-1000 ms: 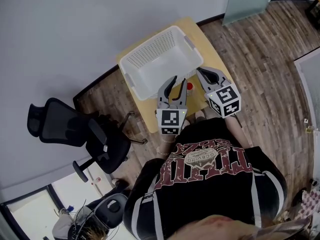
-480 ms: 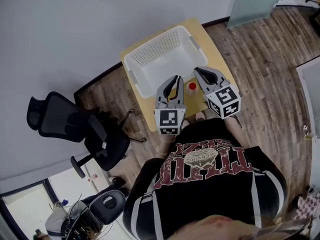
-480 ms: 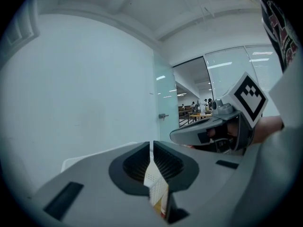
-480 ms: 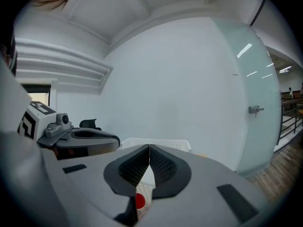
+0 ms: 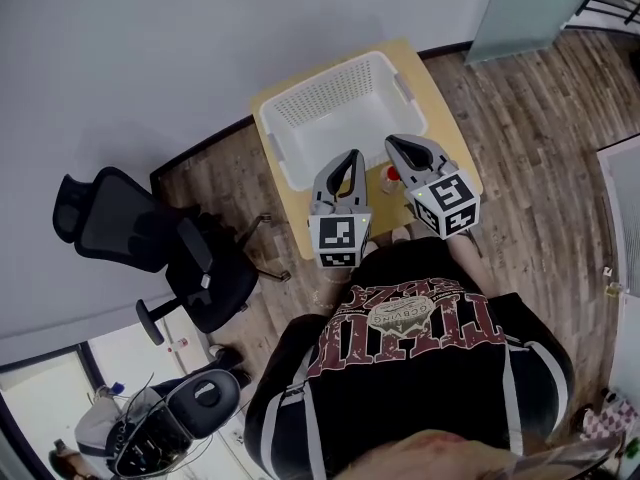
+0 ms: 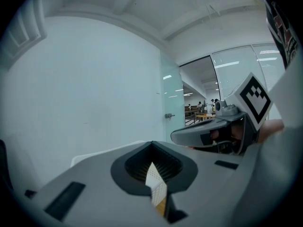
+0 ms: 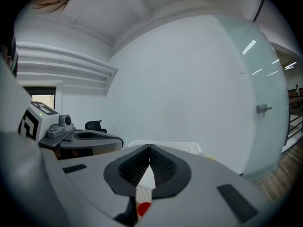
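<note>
my left gripper and right gripper hover clenched empty, flanking the red cap; basket at twelve o'clock

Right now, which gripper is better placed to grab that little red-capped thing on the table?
Probably right. The red-capped thing sits beside the right gripper, whose view shows red just below its shut jaws. The left gripper, also shut, looks onto the white basket instead.
</note>
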`<state>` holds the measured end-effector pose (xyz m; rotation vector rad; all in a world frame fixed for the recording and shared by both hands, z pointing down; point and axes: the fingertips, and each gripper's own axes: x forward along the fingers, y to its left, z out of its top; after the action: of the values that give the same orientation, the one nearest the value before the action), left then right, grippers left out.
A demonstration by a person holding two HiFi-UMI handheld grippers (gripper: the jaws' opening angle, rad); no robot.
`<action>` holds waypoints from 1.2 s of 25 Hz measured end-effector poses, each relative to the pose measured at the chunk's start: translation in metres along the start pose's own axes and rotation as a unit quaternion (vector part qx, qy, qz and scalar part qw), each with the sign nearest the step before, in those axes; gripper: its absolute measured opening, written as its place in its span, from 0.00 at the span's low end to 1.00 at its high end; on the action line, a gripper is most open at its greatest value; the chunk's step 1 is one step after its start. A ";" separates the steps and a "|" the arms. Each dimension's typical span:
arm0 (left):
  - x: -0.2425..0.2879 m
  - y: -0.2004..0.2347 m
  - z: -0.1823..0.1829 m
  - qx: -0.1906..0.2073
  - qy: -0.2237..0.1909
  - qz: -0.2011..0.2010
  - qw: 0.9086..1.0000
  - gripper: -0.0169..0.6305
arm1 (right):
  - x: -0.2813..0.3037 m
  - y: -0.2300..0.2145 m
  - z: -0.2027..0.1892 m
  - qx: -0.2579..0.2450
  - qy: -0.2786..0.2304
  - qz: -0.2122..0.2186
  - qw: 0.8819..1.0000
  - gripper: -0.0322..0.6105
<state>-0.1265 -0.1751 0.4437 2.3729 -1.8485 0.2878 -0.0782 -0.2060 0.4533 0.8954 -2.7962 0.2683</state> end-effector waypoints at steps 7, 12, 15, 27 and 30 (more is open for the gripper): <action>0.001 0.005 -0.003 -0.014 0.010 0.000 1.000 0.08 | 0.007 0.008 -0.001 -0.012 0.013 0.016 1.000 0.08; 0.000 0.005 -0.007 -0.024 0.009 -0.006 1.000 0.08 | 0.009 0.012 -0.005 -0.029 0.021 0.019 0.999 0.08; 0.003 0.004 -0.010 -0.033 0.013 -0.013 0.999 0.08 | 0.010 0.012 -0.007 -0.035 0.025 0.020 0.999 0.07; 0.008 0.007 -0.011 -0.038 0.019 -0.020 0.999 0.08 | 0.012 0.013 -0.006 -0.026 0.029 0.017 0.999 0.07; 0.009 0.008 -0.012 -0.040 0.022 -0.023 0.999 0.08 | 0.012 0.011 -0.007 -0.025 0.031 0.013 0.999 0.08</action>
<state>-0.1326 -0.1830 0.4577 2.3334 -1.7515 0.2540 -0.0930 -0.2021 0.4618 0.8263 -2.7468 0.2249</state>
